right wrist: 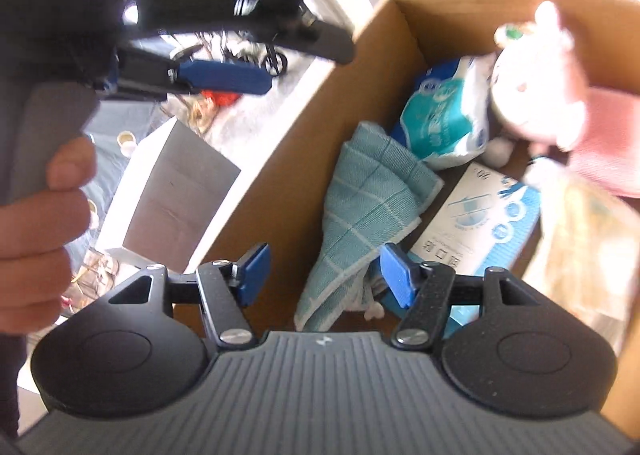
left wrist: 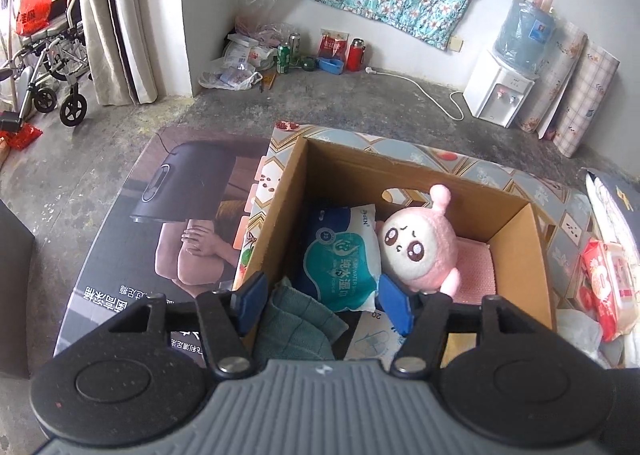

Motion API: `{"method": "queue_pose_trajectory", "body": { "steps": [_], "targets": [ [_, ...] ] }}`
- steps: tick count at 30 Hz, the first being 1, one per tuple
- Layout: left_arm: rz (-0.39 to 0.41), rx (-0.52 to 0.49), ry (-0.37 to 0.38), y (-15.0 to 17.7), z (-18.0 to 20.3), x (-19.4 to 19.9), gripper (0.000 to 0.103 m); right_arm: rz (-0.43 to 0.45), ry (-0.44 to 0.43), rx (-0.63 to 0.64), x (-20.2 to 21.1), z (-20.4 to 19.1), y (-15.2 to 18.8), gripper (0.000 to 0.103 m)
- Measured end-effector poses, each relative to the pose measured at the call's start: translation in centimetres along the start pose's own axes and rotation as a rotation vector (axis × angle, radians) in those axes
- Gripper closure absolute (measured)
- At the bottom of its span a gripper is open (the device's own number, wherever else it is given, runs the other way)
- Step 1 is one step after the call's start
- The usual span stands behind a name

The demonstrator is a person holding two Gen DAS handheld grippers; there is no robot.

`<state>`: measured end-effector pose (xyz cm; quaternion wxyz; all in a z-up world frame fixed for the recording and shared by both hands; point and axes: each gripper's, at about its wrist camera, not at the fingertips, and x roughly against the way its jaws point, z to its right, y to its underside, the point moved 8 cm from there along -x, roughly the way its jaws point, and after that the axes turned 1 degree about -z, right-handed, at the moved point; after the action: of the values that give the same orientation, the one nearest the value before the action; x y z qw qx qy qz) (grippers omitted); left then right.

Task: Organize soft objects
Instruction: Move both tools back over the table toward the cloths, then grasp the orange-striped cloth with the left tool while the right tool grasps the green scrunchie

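The left gripper (left wrist: 324, 299) has its jaws spread wide with nothing between the blue pads; it hangs over the near end of the cardboard box (left wrist: 280, 215). Just beyond the pads, inside the box, a folded teal towel (left wrist: 292, 323) lies against the near left wall. Past it a pack of wet wipes (left wrist: 344, 255) in white and teal leans on a pink plush toy (left wrist: 420, 251) with big eyes, which sits near the middle of the box. Behind the toy, at the far right corner, lies a pink cloth (left wrist: 476, 271). Under the wipes shows a flat white-and-blue packet (left wrist: 376, 335). The box stands on a table (left wrist: 500, 175) covered in a patterned cloth, and a red-and-white pack of tissues (left wrist: 608, 287) lies at the table's right edge, outside the box.

The right gripper (right wrist: 324, 275) also has its jaws wide open and empty, held over the near end of the same box (right wrist: 260, 183). The teal towel (right wrist: 360, 207) lies draped just ahead, between the pads and slightly beyond them; whether the right pad touches it cannot be told. Farther in are the wet wipes (right wrist: 444, 115), the blurred plush toy (right wrist: 536, 87) and the white-and-blue packet (right wrist: 480, 215). At the upper left of this view the left gripper (right wrist: 224, 77) appears, held in a hand (right wrist: 44, 215).
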<state>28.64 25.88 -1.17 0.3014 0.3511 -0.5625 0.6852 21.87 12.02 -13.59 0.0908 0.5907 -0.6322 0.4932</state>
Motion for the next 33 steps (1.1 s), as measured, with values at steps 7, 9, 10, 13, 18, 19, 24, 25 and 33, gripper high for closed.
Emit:
{"method": "queue_pose_trajectory", "body": {
  "steps": [7,9,10,13,18,19,24,25,33],
  "targets": [
    [0.111,-0.072,0.06,3.0,3.4,6.8,0.03,0.208,0.025,0.067,11.5,0.3,3.0,0.033],
    [0.159,-0.075,0.096,4.4,4.9,9.1,0.026,0.284,0.07,0.1,15.8,0.8,5.0,0.028],
    [0.18,-0.078,0.119,5.1,5.6,10.1,0.024,0.313,0.094,0.106,17.7,1.3,6.1,0.027],
    [0.245,-0.115,0.188,7.8,8.7,12.6,0.02,0.379,0.176,0.092,23.3,3.6,9.1,0.025],
    [0.286,-0.192,0.251,12.6,14.9,15.0,0.02,0.463,0.376,0.009,32.1,9.8,13.8,0.025],
    [0.295,-0.209,0.266,13.6,16.2,15.3,0.02,0.48,0.42,-0.01,33.8,11.2,14.8,0.025],
    [0.276,-0.35,0.371,20.3,23.9,15.6,0.02,0.535,0.544,-0.138,39.4,17.1,20.4,0.025],
    [0.268,-0.363,0.395,21.4,25.0,15.3,0.02,0.543,0.554,-0.162,40.0,17.9,21.5,0.025],
    [0.193,-0.473,0.427,29.6,32.6,8.8,0.024,0.541,0.543,-0.263,39.9,22.6,26.3,0.026]
  ]
}}
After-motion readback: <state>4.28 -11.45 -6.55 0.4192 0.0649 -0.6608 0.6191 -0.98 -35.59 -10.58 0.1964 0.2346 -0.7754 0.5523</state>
